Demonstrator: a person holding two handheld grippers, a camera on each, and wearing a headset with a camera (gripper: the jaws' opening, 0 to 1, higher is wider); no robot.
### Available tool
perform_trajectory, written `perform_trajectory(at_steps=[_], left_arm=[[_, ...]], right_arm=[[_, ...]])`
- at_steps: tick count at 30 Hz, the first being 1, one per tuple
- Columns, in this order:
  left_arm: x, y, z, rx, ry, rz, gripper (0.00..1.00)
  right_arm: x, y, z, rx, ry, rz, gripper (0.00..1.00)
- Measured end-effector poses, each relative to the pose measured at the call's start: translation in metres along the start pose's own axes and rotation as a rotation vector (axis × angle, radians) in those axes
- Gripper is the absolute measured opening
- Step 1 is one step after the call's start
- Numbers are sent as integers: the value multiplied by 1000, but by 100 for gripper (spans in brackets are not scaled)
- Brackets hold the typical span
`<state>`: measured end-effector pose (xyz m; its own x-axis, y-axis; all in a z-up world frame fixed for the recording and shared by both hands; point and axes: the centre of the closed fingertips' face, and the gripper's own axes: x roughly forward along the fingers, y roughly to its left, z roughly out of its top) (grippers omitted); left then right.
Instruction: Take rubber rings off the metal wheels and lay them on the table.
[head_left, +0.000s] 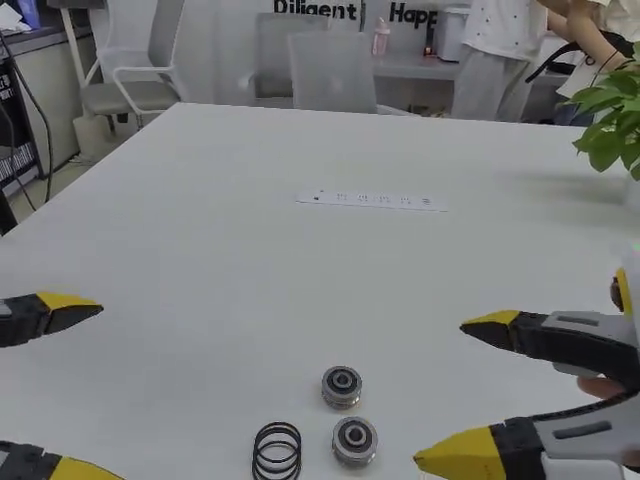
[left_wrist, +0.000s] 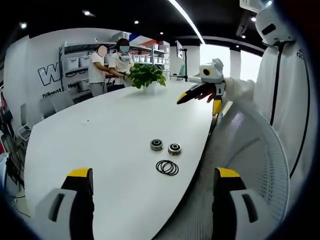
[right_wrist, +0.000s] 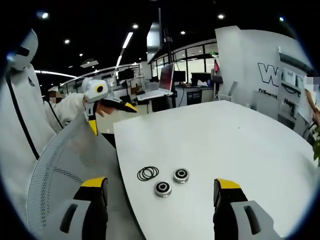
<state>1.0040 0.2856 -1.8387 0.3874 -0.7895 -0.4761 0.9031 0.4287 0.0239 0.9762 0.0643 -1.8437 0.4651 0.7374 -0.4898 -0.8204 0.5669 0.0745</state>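
**Both Jaw Sets Released; Rings and Wheels on the Tabletop**

The left gripper (head_left: 108, 392) is held at the left edge of the head view, above the white tabletop (head_left: 300, 270). Its jaws are spread wide and nothing is gripped between them. The right gripper (head_left: 440, 393) is held at the right edge of the same view. Its jaws are likewise spread wide and nothing is gripped. Both grippers are positioned well apart from the parts.

Two metal wheels are laid flat close to the near edge of the tabletop, between the two grippers. The farther wheel (head_left: 342, 387) and the nearer wheel (head_left: 354, 440) are placed near each other and are not touching.

A small heap of black rubber rings (head_left: 277, 451) is laid on the tabletop just beside the nearer wheel, on its left in the head view, with a narrow gap between them. The rings are overlapped on one another, and their number cannot be determined. Whether a ring is seated on either wheel cannot be determined.

A flush socket panel (head_left: 370, 200) is set into the tabletop farther out. A green plant (head_left: 610, 120) is seen at the far right edge. In the left gripper view, a white mesh chair back (left_wrist: 245, 150) is seen beside the tabletop edge
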Motion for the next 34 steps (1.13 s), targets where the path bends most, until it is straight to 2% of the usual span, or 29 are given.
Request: perform_trajectory(at_steps=[3,8,11,18,26,34], left_arm=[[-1,2,-8,-25,16,19,99],[-1,4,-13,-63,0,38,99],[1,5,-18,-81,5,40,99],[4,4,-29,-133,20,36,99],[5,3,-33,-158,26,38,99],[8,1,-36,-171,37,32,99]], right_arm=[[-6,-4,-12,13,15,-27,90],[-13,-8,-35,57,42,-61,92],[-16,-10,-49,83,58,-78,94],[-16,-10,-68,143,81,-123,99],[-17,-13,-80,172,92,-154,99],[-17,-11,-84,184,104,-150,99]])
